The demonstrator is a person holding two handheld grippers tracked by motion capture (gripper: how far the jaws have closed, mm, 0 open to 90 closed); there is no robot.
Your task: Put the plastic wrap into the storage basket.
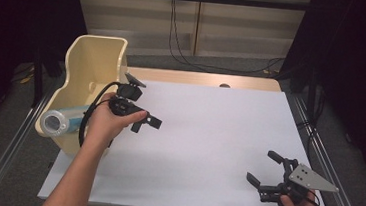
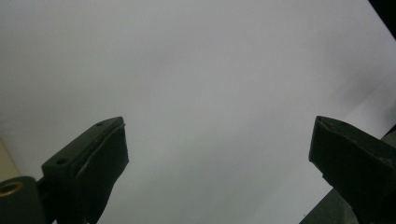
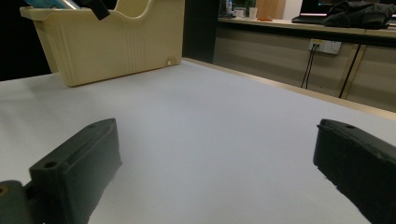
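Note:
A cream plastic bin (image 1: pixel 94 65) stands at the table's left edge. A pale blue, clear cylinder (image 1: pixel 61 119) lies at the bin's near end and juts out over its rim. My left gripper (image 1: pixel 146 124) hovers over the white table sheet (image 1: pixel 208 135) just right of the bin. In the left gripper view the left gripper (image 2: pixel 219 144) is open with bare white sheet between its jaws. My right gripper (image 1: pixel 263 167) rests low near the front right corner, open and holding nothing. The right gripper view looks between the jaws of the right gripper (image 3: pixel 215 154) across the sheet toward the bin (image 3: pixel 116 42).
Metal rails (image 1: pixel 14 138) run along both sides of the table. A wooden strip (image 1: pixel 203 78) edges the far side. Black cables (image 1: pixel 185 53) trail on the floor beyond. A counter with wall sockets (image 3: pixel 322 45) stands past the table's edge.

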